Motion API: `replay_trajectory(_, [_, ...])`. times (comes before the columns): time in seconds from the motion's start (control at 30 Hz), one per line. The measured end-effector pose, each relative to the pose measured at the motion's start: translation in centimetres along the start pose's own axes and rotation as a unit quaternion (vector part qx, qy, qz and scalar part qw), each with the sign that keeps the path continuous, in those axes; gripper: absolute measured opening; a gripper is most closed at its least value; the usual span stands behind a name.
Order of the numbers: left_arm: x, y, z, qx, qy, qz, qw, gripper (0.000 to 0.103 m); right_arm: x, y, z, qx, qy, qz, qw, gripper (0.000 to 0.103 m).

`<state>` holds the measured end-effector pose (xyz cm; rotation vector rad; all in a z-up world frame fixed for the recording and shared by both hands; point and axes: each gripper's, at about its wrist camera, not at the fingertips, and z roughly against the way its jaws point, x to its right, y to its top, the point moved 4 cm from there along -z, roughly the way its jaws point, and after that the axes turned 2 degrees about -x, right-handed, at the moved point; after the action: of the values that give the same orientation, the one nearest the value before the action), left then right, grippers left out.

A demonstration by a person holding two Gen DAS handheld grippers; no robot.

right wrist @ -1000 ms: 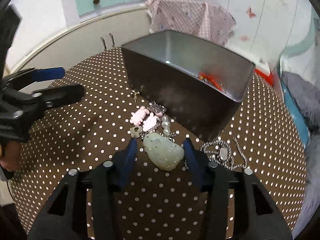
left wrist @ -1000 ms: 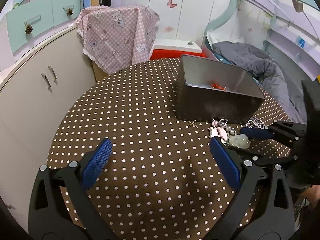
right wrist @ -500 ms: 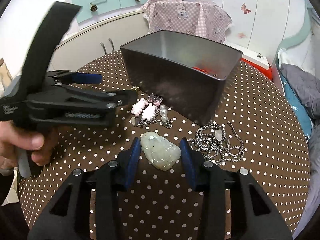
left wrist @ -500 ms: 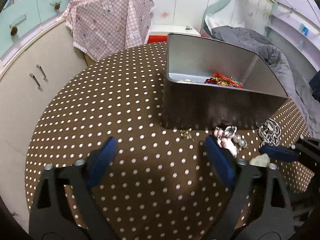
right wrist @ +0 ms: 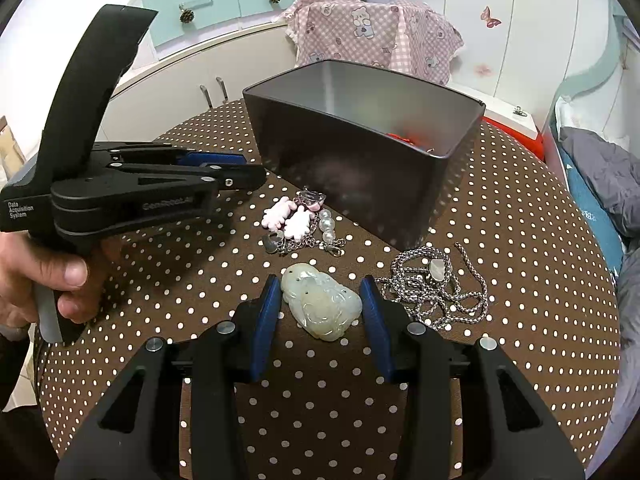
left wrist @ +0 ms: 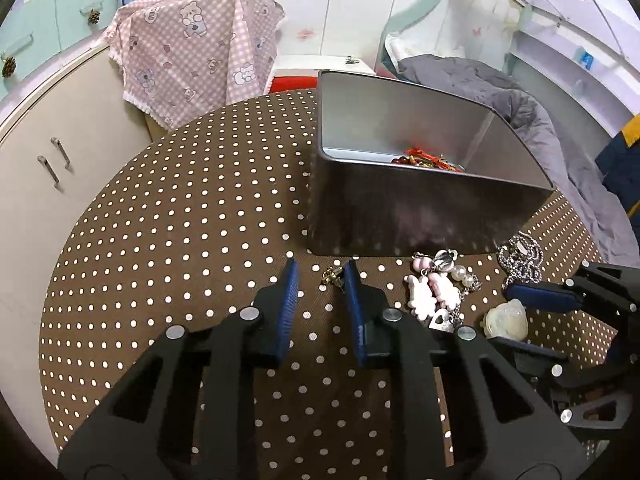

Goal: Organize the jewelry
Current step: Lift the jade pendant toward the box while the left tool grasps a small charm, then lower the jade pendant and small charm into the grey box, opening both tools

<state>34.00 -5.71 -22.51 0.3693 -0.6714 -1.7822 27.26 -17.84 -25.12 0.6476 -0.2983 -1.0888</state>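
A grey metal box (left wrist: 420,208) (right wrist: 360,168) stands on the dotted table, with red jewelry (left wrist: 424,158) inside. My left gripper (left wrist: 320,280) is partly closed around a small brass earring (left wrist: 332,276) on the cloth, with a gap still showing. My right gripper (right wrist: 320,292) is open, its pads on either side of a pale jade pendant (right wrist: 322,306) lying flat. A pink charm bracelet with pearls (right wrist: 300,220) (left wrist: 434,288) and a silver chain necklace (right wrist: 436,288) (left wrist: 520,256) lie in front of the box.
The round table (left wrist: 180,240) has a brown cloth with white dots. A pink checked cloth (left wrist: 192,56) hangs behind it, beside cream cabinets (left wrist: 52,152). A bed with grey bedding (left wrist: 500,88) is at the right.
My left gripper has moved forward to the earring and narrowed its jaws around it. My right gripper stays around the jade pendant, still open.
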Motion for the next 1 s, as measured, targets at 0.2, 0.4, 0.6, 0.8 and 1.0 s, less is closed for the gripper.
replay_trajectory(0.2, [0.8,-0.2,0.1,-0.001,-0.013,-0.015,0.9998,0.010,-0.3,-0.2,0.3,0.001,-0.004,0.004,1.000,0.038])
replay_trajectory(0.4, [0.9,-1.3,1.5,0.006,-0.031,-0.020,0.9993,0.010,-0.3,-1.1,1.0,0.006,0.005,-0.007,1.000,0.038])
replay_trajectory(0.6, [0.3,-2.0,3.7,0.024,-0.029,-0.013,0.9992,0.010,-0.4,-1.1,2.5,0.016,0.011,-0.014,1.000,0.038])
replay_trajectory(0.8, [-0.4,-0.5,7.2,0.059,-0.024,-0.008,0.9979,0.010,-0.1,0.6,5.5,0.049,0.015,-0.012,0.999,0.038])
replay_trajectory(1.0, [0.3,2.2,10.4,0.096,-0.034,-0.024,0.9945,0.010,0.9,4.0,9.8,0.102,0.020,-0.015,0.994,0.038])
